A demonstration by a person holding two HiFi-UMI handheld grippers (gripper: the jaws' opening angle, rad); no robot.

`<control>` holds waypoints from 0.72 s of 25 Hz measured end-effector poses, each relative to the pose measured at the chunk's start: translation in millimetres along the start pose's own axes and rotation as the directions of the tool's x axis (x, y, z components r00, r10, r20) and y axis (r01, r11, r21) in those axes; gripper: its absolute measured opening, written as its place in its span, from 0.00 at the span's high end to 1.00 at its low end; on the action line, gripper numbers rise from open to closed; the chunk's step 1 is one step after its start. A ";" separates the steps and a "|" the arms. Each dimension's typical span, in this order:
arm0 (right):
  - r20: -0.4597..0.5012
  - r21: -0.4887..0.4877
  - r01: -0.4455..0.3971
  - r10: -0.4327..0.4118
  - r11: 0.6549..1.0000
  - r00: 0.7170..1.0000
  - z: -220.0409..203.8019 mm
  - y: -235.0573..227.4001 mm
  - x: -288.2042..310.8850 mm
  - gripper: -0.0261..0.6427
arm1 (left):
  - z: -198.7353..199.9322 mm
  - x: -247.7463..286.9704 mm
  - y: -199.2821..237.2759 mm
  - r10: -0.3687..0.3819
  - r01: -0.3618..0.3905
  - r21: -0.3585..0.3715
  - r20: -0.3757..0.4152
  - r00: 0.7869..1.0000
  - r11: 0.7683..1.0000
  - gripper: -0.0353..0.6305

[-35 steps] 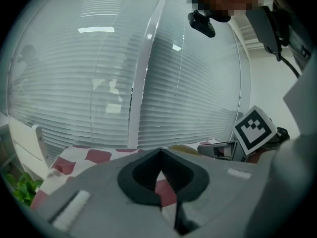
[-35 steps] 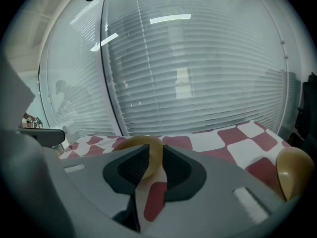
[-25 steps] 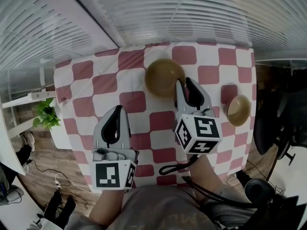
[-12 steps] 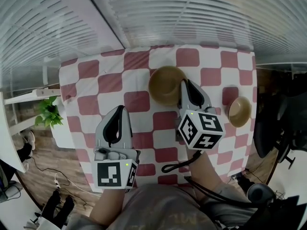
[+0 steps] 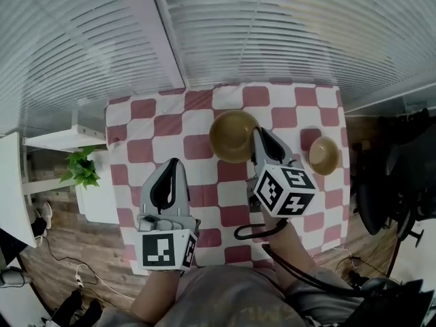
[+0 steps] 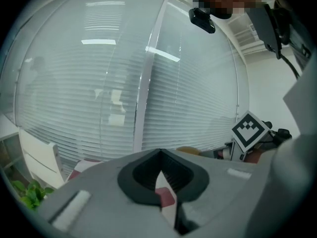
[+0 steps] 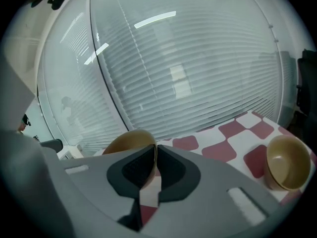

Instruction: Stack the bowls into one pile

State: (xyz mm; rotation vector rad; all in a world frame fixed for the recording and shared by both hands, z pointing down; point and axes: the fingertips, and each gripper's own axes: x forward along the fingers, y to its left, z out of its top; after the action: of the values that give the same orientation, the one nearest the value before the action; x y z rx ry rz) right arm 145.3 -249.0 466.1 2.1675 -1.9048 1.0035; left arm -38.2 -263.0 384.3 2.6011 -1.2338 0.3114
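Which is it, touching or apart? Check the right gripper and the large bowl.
Touching: the right gripper view shows the right gripper pinching the rim of the large bowl.

Grey left gripper (image 5: pixel 171 162) and right gripper (image 5: pixel 259 132), black-lined jaws, black-and-white marker cube (image 5: pixel 286 191) at each rear, black cable (image 5: pixel 253 232) behind the right, greyish top (image 5: pixel 225 302).

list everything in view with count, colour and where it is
large bowl: one, tan, far middle of table, rim between right gripper's jaws
small bowl: one, tan, right side of table
tablecloth: one, red and white checks, covering table
plant: one, green, left of table
blinds: white, beyond table
chair: one, black, right of table
left gripper: one, grey, shut, empty, near left
right gripper: one, grey, shut on large bowl's rim
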 end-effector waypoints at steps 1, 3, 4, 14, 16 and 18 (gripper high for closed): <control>0.002 0.001 -0.011 0.011 1.000 1.000 1.2 5.5 -8.6 0.89 | 3.9 -7.5 -2.0 -0.002 0.002 -0.003 0.006 1.000 1.000 0.95; 0.007 -0.004 -0.035 0.035 0.999 0.999 4.5 17.8 -24.7 0.89 | 11.4 -20.5 -5.2 -0.010 0.010 -0.013 0.017 1.000 1.000 0.95; 0.013 -0.006 -0.044 0.044 0.999 0.999 6.5 23.5 -31.8 0.89 | 15.8 -26.4 -6.3 -0.013 0.013 -0.014 0.028 1.000 1.000 0.95; 0.052 -0.052 -0.088 0.090 0.995 0.995 11.7 71.3 -78.7 0.89 | 49.9 -83.6 -7.8 -0.022 0.020 0.015 0.148 0.989 1.000 0.95; 0.052 -0.064 -0.098 0.101 0.993 0.993 8.4 82.6 -84.8 0.89 | 53.1 -93.7 -5.6 -0.022 0.019 0.021 0.162 0.987 1.000 0.95; 0.051 -0.071 -0.105 0.109 0.992 0.993 3.6 91.8 -90.7 0.89 | 55.2 -103.8 -4.0 -0.023 0.018 0.026 0.173 0.985 0.999 0.95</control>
State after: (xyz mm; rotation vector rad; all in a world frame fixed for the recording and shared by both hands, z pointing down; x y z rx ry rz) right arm 62.4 -193.4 384.3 2.0972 -2.0678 0.8894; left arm -94.6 -202.1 301.0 2.7086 -1.2640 0.0975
